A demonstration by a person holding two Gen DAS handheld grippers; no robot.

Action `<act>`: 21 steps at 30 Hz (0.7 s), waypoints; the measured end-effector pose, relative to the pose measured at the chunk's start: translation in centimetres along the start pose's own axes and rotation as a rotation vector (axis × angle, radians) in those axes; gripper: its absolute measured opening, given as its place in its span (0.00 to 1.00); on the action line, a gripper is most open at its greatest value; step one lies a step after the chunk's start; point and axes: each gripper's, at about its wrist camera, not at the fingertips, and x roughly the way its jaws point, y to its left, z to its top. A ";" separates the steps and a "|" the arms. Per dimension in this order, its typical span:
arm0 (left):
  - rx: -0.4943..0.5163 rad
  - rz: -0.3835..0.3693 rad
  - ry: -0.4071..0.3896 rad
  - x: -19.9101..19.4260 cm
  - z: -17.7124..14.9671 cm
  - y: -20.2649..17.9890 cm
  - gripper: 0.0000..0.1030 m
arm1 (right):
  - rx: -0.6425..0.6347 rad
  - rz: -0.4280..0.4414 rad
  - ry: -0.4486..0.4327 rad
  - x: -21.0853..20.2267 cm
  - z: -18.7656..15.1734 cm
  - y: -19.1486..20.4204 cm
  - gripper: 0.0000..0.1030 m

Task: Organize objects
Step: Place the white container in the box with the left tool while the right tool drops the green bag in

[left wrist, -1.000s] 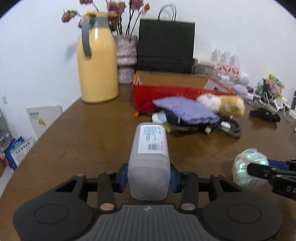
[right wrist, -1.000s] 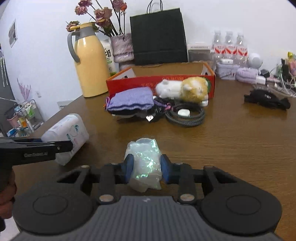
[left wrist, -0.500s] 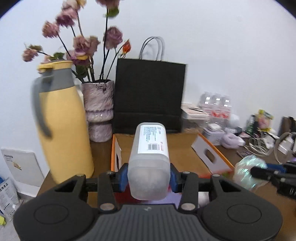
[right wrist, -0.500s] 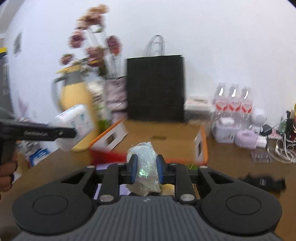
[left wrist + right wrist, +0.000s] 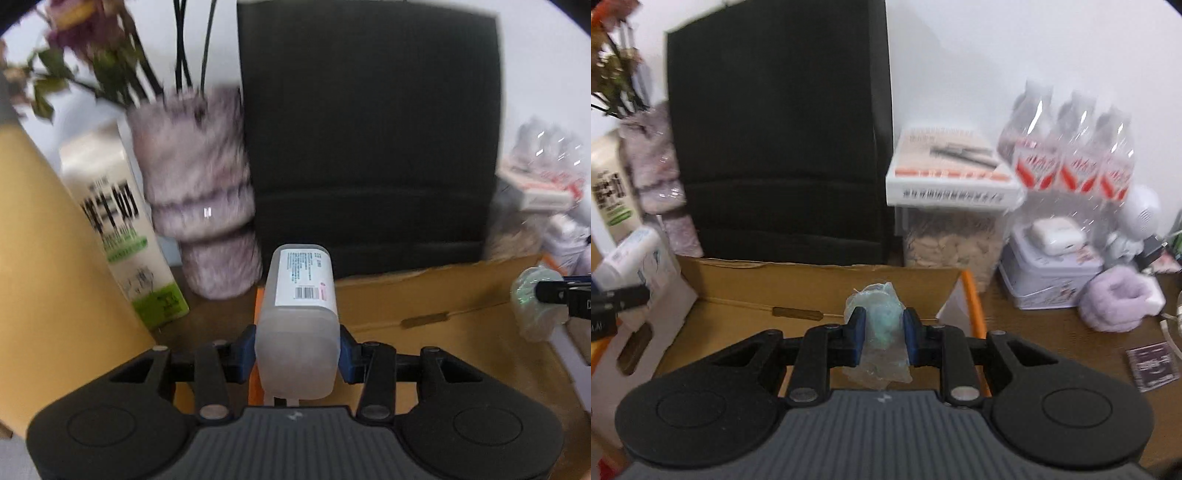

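At far left in the left wrist view stands a yellow jug [image 5: 44, 258], then a milk carton [image 5: 122, 236] and a fuzzy vase [image 5: 195, 192] of dried flowers. The left gripper [image 5: 297, 349] clamps a frosted bottle [image 5: 297, 325] between its blue pads, label up, held above the left edge of an open cardboard box [image 5: 424, 306]. A black bag [image 5: 369, 147] stands behind the box.

The right gripper [image 5: 884, 334] is closed on a crumpled clear packet [image 5: 882, 325]; its jaws have just been closing, with the packet between them. It hangs over the box's right half, near the orange rim. Right of the box sit a jar [image 5: 953, 240] with a white box [image 5: 949, 173] on top, three water bottles [image 5: 1071, 155], a tin [image 5: 1045, 273] and a purple fuzzy thing [image 5: 1115, 299] on the wooden table [image 5: 1052, 354].
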 end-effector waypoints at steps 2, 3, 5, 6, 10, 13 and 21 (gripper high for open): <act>0.068 0.028 -0.018 0.7 -0.4 -0.8 0.42 | -0.013 -0.067 0.042 1.7 -0.2 0.0 0.23; 0.108 0.051 -0.012 0.9 -0.5 -1.4 0.43 | -0.026 -0.103 0.059 2.1 -0.2 0.0 0.35; 0.172 0.078 -0.003 0.8 -0.9 -2.5 0.45 | -0.029 -0.100 0.067 2.1 -0.2 -0.1 0.55; 0.196 0.084 0.006 0.8 -1.1 -3.0 0.46 | -0.021 -0.068 0.056 1.6 -0.4 -0.2 0.71; 0.195 0.021 0.116 0.9 -2.0 -3.1 0.43 | -0.052 -0.081 0.059 0.4 -1.2 0.4 0.82; 0.180 -0.008 0.127 0.1 -3.0 -2.6 0.43 | -0.055 -0.061 0.074 -0.6 -1.9 0.2 0.82; 0.071 -0.075 0.015 -7.6 -0.6 -0.9 0.62 | -0.039 -0.030 0.002 -8.6 -0.7 0.0 1.00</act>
